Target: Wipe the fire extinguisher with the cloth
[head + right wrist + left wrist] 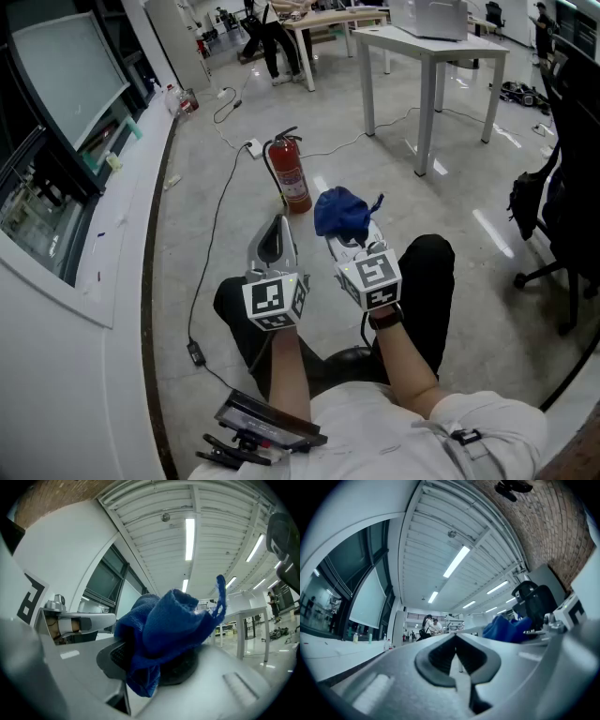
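Nearest, the left gripper (274, 234) has its jaws together on nothing, plain in its own view, which also catches the blue cloth (506, 629) off to the right. The right gripper (349, 234) pinches that cloth, which lies bunched and drooping over its jaws. Only the head view shows the extinguisher (292, 175): red, upright on the floor (394, 187), just far-left of the cloth and seemingly apart from it.

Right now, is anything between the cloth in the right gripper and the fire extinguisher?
Nothing visible. The blue cloth, clamped in the right gripper, hangs close to the right of the upright fire extinguisher, and only floor shows between them. The left gripper, jaws shut and empty, sits off that line.
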Available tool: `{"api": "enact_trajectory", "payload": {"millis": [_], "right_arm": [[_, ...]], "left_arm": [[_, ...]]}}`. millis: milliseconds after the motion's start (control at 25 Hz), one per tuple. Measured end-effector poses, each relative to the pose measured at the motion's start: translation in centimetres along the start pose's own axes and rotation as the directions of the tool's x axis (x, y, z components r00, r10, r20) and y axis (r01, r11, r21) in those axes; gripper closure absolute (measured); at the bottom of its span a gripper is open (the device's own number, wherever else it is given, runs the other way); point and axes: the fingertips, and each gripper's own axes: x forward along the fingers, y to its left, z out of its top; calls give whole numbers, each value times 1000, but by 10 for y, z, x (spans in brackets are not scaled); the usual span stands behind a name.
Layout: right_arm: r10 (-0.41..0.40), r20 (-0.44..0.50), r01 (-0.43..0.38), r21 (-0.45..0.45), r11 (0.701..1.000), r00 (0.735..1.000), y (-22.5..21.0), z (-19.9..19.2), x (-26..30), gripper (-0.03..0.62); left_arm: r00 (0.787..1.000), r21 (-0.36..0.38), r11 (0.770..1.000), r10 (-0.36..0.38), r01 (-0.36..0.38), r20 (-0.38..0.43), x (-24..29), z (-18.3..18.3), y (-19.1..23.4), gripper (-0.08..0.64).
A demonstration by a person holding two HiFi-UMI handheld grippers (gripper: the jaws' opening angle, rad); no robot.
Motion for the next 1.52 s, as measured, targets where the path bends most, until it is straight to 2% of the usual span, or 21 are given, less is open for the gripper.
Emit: {"api": "enact_trajectory", "payload": {"millis": [360, 600, 920, 1200, 1520], "right_arm": [[19, -9, -19, 18, 1000, 1000, 6, -5, -4, 476], [12, -43, -9, 52, 999, 999, -8, -12, 22, 476], [78, -117, -66, 102, 993, 990, -16, -71, 133, 474], [114, -114, -101, 109, 989, 987, -38, -88, 230, 474], [59, -115, -44, 122, 991, 992, -90, -104, 306, 474]], "left_arm": [[1000, -13, 1000, -17, 17, 9, -6, 0, -3, 565], [1000, -38, 999, -19, 18, -17, 15, -6, 13, 565], [995, -64, 998, 14, -21, -98, 90, -73, 87, 565], [989, -74, 994, 70, -80, -126, 159, -107, 157, 565], [992, -91, 992, 73, -83, -106, 233, -124, 203, 565]]}}
